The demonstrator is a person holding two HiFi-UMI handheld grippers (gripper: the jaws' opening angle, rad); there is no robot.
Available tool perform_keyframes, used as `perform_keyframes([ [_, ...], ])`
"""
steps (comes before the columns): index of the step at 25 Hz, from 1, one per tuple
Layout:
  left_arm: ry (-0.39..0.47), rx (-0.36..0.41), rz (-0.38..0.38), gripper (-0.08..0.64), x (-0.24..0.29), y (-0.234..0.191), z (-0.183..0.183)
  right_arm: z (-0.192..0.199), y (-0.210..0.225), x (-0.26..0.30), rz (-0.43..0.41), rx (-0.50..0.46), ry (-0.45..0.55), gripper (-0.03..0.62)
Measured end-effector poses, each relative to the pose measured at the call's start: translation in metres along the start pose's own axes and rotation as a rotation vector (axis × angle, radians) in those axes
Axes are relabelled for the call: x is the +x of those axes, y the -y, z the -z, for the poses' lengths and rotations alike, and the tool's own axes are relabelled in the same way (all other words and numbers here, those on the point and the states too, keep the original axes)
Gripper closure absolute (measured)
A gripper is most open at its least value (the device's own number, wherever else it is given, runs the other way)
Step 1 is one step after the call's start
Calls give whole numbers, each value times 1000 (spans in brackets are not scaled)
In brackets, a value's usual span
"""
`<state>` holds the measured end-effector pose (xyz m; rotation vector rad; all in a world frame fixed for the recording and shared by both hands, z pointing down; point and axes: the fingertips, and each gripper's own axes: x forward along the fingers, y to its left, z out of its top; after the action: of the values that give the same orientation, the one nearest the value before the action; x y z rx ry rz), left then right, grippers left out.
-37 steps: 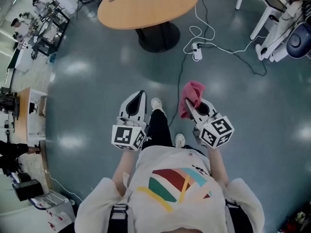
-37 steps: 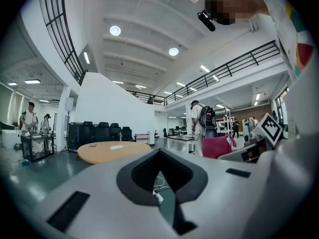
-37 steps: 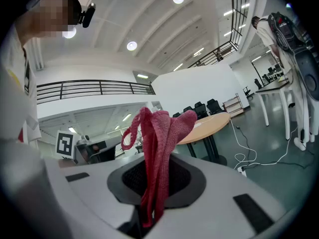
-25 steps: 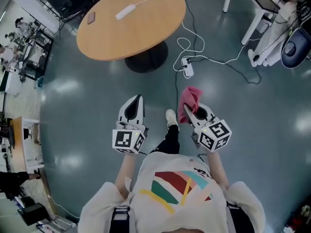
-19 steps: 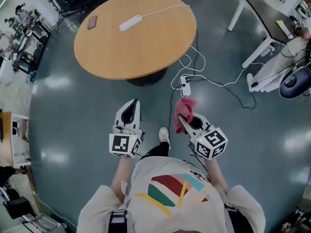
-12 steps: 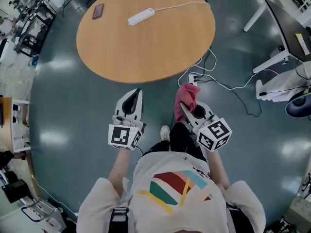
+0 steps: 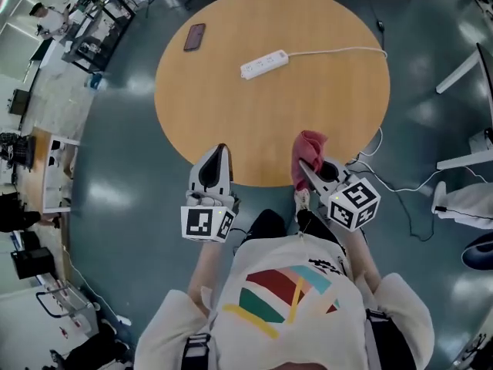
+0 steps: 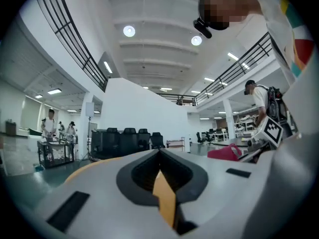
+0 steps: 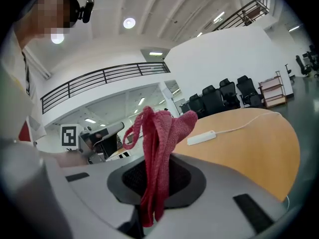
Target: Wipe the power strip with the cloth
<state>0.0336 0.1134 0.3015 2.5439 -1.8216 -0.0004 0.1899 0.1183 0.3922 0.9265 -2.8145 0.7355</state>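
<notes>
A white power strip lies on the round wooden table, its white cord running off to the right; the right gripper view shows the power strip far ahead on the tabletop. My right gripper is shut on a pink-red cloth at the table's near edge; the cloth stands bunched up out of the jaws. My left gripper is shut with nothing in it, also at the near edge, left of the right gripper. In its own view the left gripper points level across the room.
A dark phone lies at the table's far left. White cables trail over the grey floor to the right, near white desk legs. Shelves and carts stand along the left. People stand in the distance.
The person has walked up to the round table: it has moved from the far part of the view to right in front of both grippers. The cloth stays clamped in the right gripper.
</notes>
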Motion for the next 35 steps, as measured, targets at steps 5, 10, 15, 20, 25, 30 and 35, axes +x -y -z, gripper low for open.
perform_keyframes([
  [5, 97, 2, -72, 515, 42, -41, -20, -41, 28, 50, -19, -43, -4, 553],
  [10, 87, -1, -11, 460, 79, -62, -11, -54, 40, 58, 45, -20, 3, 554],
  [15, -78, 114, 194, 308, 154, -82, 41, -57, 53, 72, 95, -28, -12, 554],
  [20, -432, 192, 382, 288, 251, -118, 144, -59, 63, 91, 133, -47, -54, 554],
  [25, -631, 346, 439, 269, 300, -158, 210, -56, 59, 124, 151, -53, -106, 553],
  [30, -684, 406, 497, 270, 326, -152, 243, -68, 91, 144, 138, -74, -143, 554],
  [35, -677, 416, 588, 270, 326, -157, 244, -110, 112, 208, 87, -123, -186, 554],
])
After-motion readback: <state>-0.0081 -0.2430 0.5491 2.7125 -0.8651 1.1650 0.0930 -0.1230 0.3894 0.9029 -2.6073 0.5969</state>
